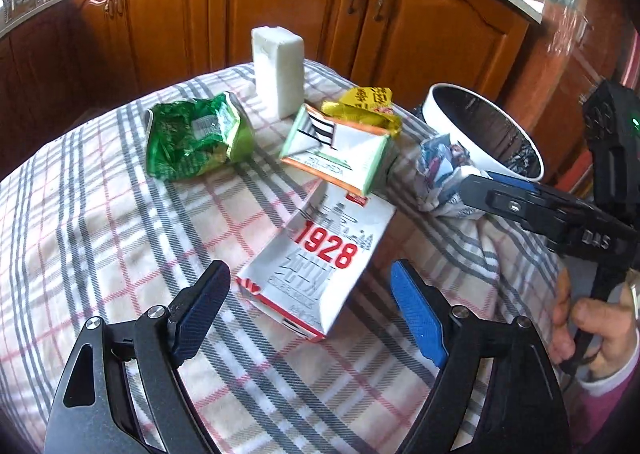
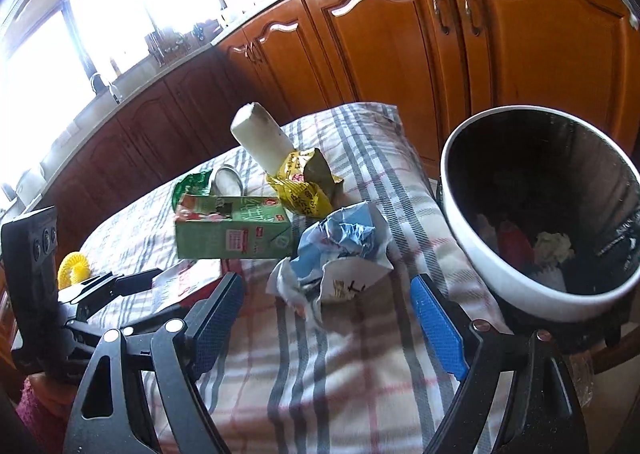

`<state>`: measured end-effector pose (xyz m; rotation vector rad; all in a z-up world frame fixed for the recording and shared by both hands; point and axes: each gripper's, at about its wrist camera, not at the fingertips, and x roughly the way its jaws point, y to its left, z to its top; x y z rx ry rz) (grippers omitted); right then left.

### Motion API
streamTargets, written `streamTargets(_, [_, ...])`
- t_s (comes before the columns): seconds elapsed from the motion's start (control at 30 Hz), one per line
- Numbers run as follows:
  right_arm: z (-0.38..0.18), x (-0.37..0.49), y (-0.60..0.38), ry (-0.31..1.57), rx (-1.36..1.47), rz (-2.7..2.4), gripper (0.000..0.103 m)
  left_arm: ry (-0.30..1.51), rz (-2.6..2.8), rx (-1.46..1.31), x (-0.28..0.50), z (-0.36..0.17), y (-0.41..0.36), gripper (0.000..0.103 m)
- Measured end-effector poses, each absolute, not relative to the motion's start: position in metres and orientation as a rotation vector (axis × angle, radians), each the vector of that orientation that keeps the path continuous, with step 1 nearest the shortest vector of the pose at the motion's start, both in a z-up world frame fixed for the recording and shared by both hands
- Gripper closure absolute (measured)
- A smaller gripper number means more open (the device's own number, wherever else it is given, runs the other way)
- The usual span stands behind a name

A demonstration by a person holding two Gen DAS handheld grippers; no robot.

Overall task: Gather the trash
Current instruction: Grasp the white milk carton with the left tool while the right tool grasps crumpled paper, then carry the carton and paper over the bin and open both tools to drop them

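**A:** Plaid cloth [image 1: 120, 238] covers the table, and your landmark is the white bin [image 2: 472, 254] hanging off its edge. It looks set there so trash can go in with 1 short swing. A few scraps already lie inside it.

**B:** Where is the trash relative to that bin?

**A:** Nearest it is the crumpled blue-and-white paper [image 2: 340, 250], just beside the rim. Beyond that sit the green carton [image 2: 236, 234] and the yellow wrapper [image 2: 304, 186]. Further from the bin are the 1928 box [image 1: 320, 254] and the green bag [image 1: 192, 134], with a white block [image 1: 278, 70] standing upright behind them.

**B:** And my claws?

**A:** Your right gripper [image 2: 328, 310] is spread wide, holding nothing, with the crumpled paper sitting ahead between its blue pads. My guess is you picked that piece because it is closest to the bin. Your left gripper [image 1: 310, 310] is also released and empty, its fingers framing the near end of the 1928 box, apparently ready to take it.

**B:** Any risk?

**A:** Loose paper may slip, so close on its bulk.
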<state>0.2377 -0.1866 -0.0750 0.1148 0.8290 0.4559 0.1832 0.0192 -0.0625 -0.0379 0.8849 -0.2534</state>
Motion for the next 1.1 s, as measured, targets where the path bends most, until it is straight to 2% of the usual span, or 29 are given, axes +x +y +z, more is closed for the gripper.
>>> streamTargets(0.03, [-0.077,0.24,-0.186,0.835,0.114,0.456,0.017,0.874,-0.253,-0.029,0.182,-0.062,0.017,0.028])
streamTargets(0.07, [-0.079,0.242,-0.185,0.844,0.116,0.46,0.021,0.868,-0.249,-0.017,0.181,-0.061,0.015,0.041])
streamTargets(0.1, [-0.08,0.242,-0.184,0.847,0.116,0.462,0.027,0.869,-0.253,-0.01,0.18,-0.061,0.012,0.045])
streamTargets(0.17, [-0.082,0.241,-0.184,0.855,0.11,0.464,0.061,0.864,-0.264,-0.015,0.177,-0.06,0.008,0.047])
streamTargets(0.2, [-0.083,0.24,-0.184,0.86,0.111,0.465,0.074,0.863,-0.27,-0.011,0.174,-0.059,0.005,0.05])
streamTargets(0.3, [-0.082,0.232,-0.189,0.848,0.103,0.46,0.081,0.861,-0.281,-0.021,0.164,-0.058,-0.002,0.055])
streamTargets(0.67, [-0.065,0.189,-0.228,0.796,0.144,0.44,0.084,0.823,-0.343,-0.113,0.118,-0.05,-0.031,0.055])
streamTargets(1.1, [-0.04,0.176,-0.273,0.722,0.176,0.369,0.084,0.762,-0.367,-0.108,0.141,-0.028,-0.07,0.056])
